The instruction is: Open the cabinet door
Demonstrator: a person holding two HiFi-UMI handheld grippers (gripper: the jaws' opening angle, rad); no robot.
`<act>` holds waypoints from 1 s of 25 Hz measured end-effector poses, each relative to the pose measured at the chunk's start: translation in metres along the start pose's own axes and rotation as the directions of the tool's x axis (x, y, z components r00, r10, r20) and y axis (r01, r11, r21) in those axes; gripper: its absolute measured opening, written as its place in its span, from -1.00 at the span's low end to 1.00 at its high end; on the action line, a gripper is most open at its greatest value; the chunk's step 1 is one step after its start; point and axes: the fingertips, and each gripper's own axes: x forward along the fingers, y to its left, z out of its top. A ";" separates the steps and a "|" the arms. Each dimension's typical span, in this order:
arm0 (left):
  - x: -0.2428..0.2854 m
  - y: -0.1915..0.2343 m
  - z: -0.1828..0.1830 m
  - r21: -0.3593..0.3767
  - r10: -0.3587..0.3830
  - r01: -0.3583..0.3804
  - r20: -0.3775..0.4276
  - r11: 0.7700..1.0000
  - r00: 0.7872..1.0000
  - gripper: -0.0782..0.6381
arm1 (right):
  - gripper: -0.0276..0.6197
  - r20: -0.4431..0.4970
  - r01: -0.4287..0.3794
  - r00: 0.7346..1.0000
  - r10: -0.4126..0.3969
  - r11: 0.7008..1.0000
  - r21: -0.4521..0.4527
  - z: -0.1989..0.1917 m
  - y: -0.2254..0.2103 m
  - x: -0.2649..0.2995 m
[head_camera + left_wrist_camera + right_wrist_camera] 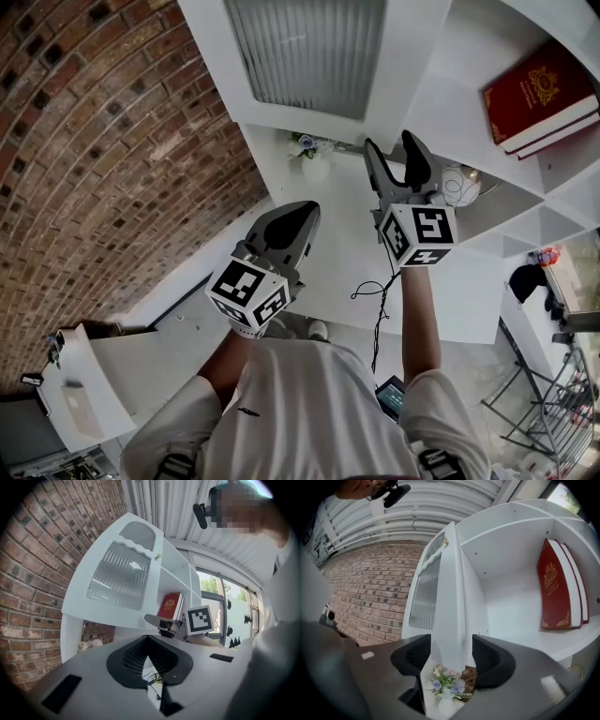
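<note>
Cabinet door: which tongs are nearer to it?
Right. The right tongs sit open close to the cabinet door, lined up with its edge; the left tongs are shut, farther back.

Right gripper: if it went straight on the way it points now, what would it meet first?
Most likely the edge of the open cabinet door, which lines up between the right gripper's open jaws. The vase of flowers sits lower and looks farther back, though depth is hard to judge.

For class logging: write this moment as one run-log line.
cabinet door: open | right gripper: open, facing door edge | left gripper: shut, empty
</note>
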 end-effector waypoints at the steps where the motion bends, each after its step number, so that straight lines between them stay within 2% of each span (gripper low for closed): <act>1: -0.001 0.000 0.000 0.000 0.002 -0.002 0.000 1.000 1.000 -0.76 | -0.07 0.002 -0.001 1.000 0.001 1.000 0.001 0.001 0.000 0.002; 9: -0.010 0.004 -0.001 0.000 0.025 -0.025 -0.002 1.000 1.000 -0.76 | -0.03 -0.006 -0.010 1.000 0.010 1.000 -0.008 0.005 0.001 0.014; 16: -0.019 0.004 0.000 0.006 0.033 -0.033 0.001 0.999 0.999 -0.76 | -0.02 -0.008 0.036 0.999 -0.036 0.999 -0.003 0.005 0.004 0.014; 25: -0.026 -0.001 0.001 0.010 0.034 -0.034 0.004 0.999 0.999 -0.76 | 0.00 -0.003 0.032 0.999 -0.032 0.999 -0.018 0.006 0.018 0.006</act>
